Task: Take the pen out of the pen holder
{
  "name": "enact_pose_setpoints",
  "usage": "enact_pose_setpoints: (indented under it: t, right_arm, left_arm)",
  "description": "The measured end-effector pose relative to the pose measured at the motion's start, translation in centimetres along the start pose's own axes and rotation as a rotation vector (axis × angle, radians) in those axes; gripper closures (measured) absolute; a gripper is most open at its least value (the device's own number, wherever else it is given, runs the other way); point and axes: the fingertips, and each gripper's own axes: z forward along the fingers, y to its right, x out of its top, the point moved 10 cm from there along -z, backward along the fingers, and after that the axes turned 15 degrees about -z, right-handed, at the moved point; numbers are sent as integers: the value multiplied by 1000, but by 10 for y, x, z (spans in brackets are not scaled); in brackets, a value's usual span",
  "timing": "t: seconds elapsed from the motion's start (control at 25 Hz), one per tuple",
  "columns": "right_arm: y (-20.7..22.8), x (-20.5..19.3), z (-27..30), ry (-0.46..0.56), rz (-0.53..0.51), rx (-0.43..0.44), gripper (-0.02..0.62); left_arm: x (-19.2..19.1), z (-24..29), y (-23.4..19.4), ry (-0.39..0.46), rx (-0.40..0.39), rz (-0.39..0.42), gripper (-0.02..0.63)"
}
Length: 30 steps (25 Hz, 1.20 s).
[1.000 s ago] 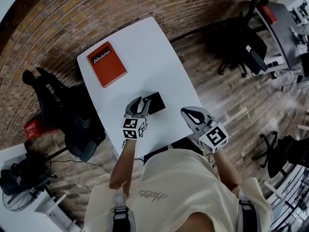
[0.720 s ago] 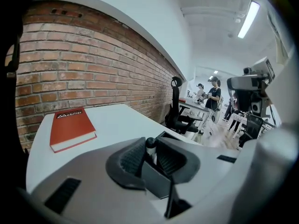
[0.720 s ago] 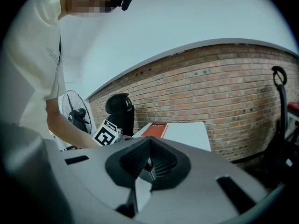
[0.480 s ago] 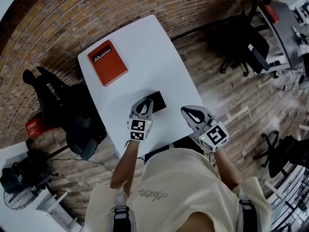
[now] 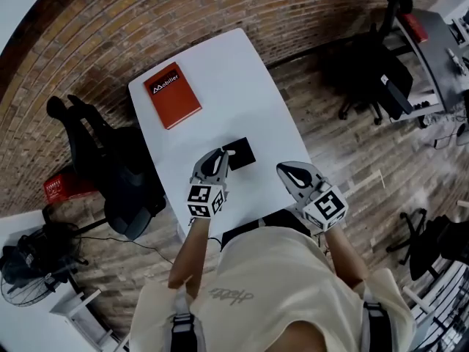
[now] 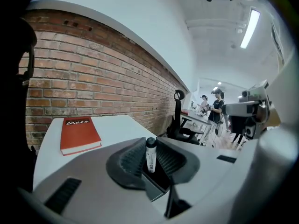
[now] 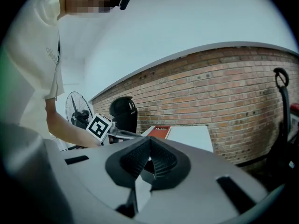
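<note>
White table [image 5: 220, 79], head view: left gripper [image 5: 217, 160] at the black boxy pen holder [image 5: 240, 153], right gripper [image 5: 292, 173] beside it. Left gripper view: ribbed jaws, just closed, clamp the black-capped white pen [image 6: 150, 154] upright over the holder. Right gripper view: ribbed jaws meet, empty.

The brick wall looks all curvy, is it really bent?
Head view: the wide lens bows the red brick wall and the white rectangular table. Left gripper view: the white pen with a black cap looks sharp; the long ceiling light glares. Right gripper view: corners go black.
</note>
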Motion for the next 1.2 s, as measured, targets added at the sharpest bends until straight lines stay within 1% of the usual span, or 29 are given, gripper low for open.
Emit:
enact_pose_setpoints:
  t: [0.2,0.4,0.6,0.76,1.2]
  right_arm:
    - [0,3,-3,22,-24,9,588]
    - [4,8,-13,51,-51,-10,588]
    - [5,11,-26,66,-74,-28,588]
    - [3,14,-34,74,-88,-30,588]
    - [2,27,-50,94,-123,-46,588]
  left_arm:
    - [23,-23,16,69,-1,17,526]
    - [43,-50,33,130,-1,38,526]
    - [56,-70,51,161,-8,70,526]
    - [61,-85,61,183,-5,77,528]
    - [84,-119,78,246,-1,115,528]
